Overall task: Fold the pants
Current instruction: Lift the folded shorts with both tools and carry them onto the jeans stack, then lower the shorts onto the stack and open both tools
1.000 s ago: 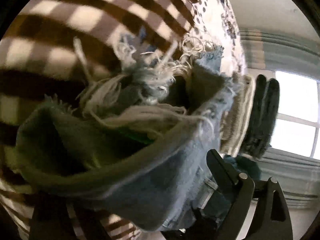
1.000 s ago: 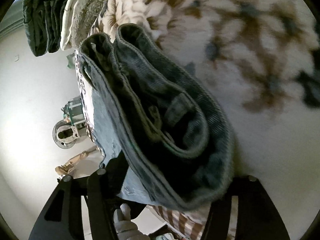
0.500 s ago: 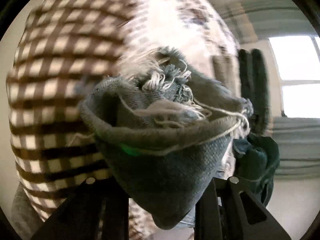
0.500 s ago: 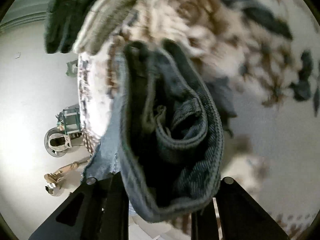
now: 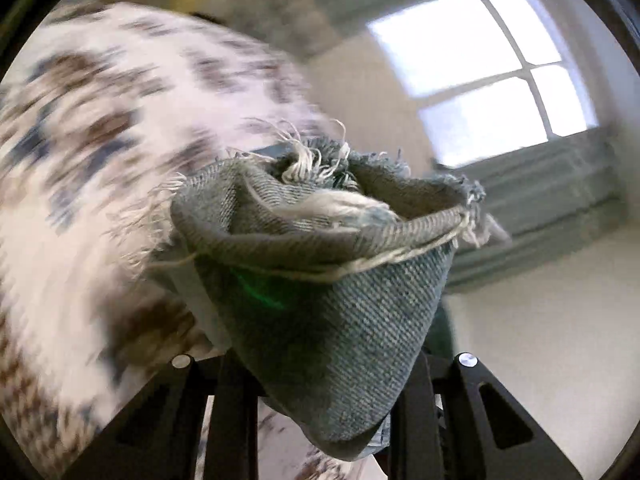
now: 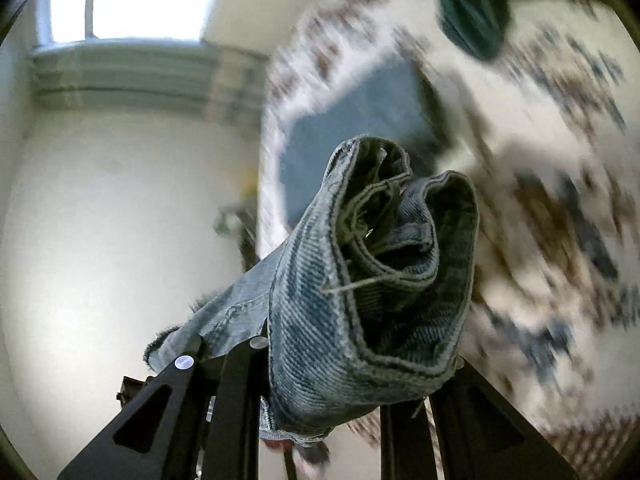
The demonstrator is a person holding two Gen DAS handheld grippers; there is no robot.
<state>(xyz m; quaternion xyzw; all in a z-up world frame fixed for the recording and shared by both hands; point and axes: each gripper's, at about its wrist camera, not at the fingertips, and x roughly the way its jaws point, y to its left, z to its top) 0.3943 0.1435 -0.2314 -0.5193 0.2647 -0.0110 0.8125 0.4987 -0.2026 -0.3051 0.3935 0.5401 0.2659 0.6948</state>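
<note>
The pants are light blue denim jeans. My left gripper (image 5: 320, 420) is shut on the frayed leg hems of the jeans (image 5: 328, 280), which bunch up in front of the lens with loose white threads. My right gripper (image 6: 320, 412) is shut on the folded waistband end of the jeans (image 6: 380, 280), with stitched seams and a belt loop showing. Both ends are held up in the air above a bed. Another stretch of the denim (image 6: 360, 120) lies on the bed beyond the right gripper.
A bedspread with a brown and blue floral print (image 5: 100, 160) fills the left of the left wrist view and the right of the right wrist view (image 6: 560, 200). A dark green garment (image 6: 472, 12) lies on it. A bright window (image 5: 480, 72) and pale wall stand behind.
Both grippers have lifted and swung with the jeans: the checked cloth and stacked folded clothes have left view, and the window and wall now show. The scene is motion-blurred.
</note>
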